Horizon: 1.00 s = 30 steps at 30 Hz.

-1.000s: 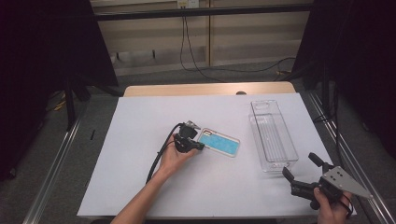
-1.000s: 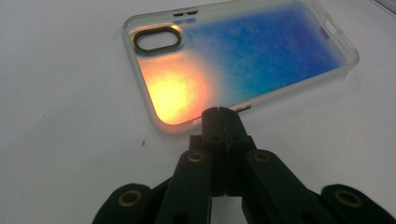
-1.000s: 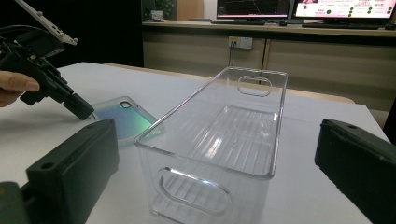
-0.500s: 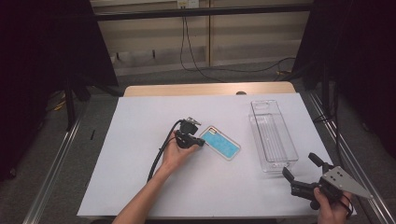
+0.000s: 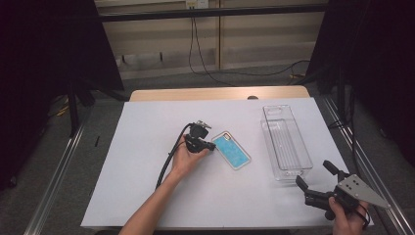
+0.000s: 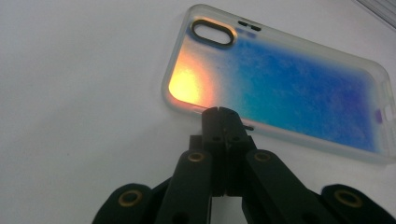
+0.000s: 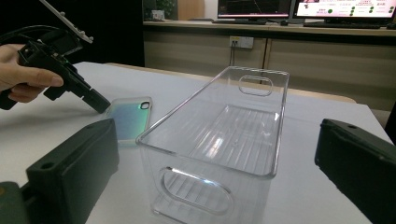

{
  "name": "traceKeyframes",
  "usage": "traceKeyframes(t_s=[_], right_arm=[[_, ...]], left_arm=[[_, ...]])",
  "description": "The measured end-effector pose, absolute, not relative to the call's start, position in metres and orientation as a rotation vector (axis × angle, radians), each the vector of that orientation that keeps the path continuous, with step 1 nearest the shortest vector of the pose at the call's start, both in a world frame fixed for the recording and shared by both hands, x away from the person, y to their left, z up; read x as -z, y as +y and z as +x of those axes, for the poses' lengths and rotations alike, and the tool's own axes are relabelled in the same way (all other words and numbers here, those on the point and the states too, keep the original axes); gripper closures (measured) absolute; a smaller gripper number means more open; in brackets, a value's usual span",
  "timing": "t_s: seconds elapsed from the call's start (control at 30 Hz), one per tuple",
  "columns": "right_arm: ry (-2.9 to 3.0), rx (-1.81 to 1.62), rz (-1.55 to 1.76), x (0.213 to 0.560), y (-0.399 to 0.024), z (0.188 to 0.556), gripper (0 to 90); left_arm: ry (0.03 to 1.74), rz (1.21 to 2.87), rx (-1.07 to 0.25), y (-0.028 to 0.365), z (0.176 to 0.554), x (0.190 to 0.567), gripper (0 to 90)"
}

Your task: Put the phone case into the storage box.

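On the white table [image 5: 147,196], closed left fingers [image 6: 223,116] are touching a blue phone case [image 5: 232,150]; beside it a clear bin [image 5: 286,142] is sitting empty, right fingers [image 7: 60,163] gaping wide, holding nothing.

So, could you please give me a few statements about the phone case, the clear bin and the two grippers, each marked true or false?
1. The blue, clear-rimmed phone case lies flat on the white table cover. True.
2. The phone case sits inside the clear plastic bin. False: it lies on the cover beside the bin, apart from it.
3. The left gripper has its jaws shut, tips at the case's long edge. True.
4. The right gripper is clamped on the bin. False: its jaws stand wide open, short of the bin's near end.
5. The clear bin holds a second phone case. False: it is empty.
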State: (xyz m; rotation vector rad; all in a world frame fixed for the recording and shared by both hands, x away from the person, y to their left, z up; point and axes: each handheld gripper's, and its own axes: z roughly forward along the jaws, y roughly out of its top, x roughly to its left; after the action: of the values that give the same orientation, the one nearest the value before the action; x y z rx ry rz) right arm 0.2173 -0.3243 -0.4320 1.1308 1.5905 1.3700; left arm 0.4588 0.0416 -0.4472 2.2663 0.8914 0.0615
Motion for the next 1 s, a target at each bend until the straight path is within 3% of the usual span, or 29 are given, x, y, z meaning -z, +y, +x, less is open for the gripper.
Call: traceKeyframes(t_s=[0.67, 1.0], right_arm=[[1.587, -1.370, 1.140, 0.432, -0.324, 0.218, 0.0], [1.590, -1.369, 1.135, 0.432, -0.324, 0.218, 0.0]], left_arm=[[0.859, 2.260, -0.039, 0.034, 0.472, 0.449, 90.0], [0.873, 2.198, 0.038, 0.036, 0.481, 0.454, 90.0]])
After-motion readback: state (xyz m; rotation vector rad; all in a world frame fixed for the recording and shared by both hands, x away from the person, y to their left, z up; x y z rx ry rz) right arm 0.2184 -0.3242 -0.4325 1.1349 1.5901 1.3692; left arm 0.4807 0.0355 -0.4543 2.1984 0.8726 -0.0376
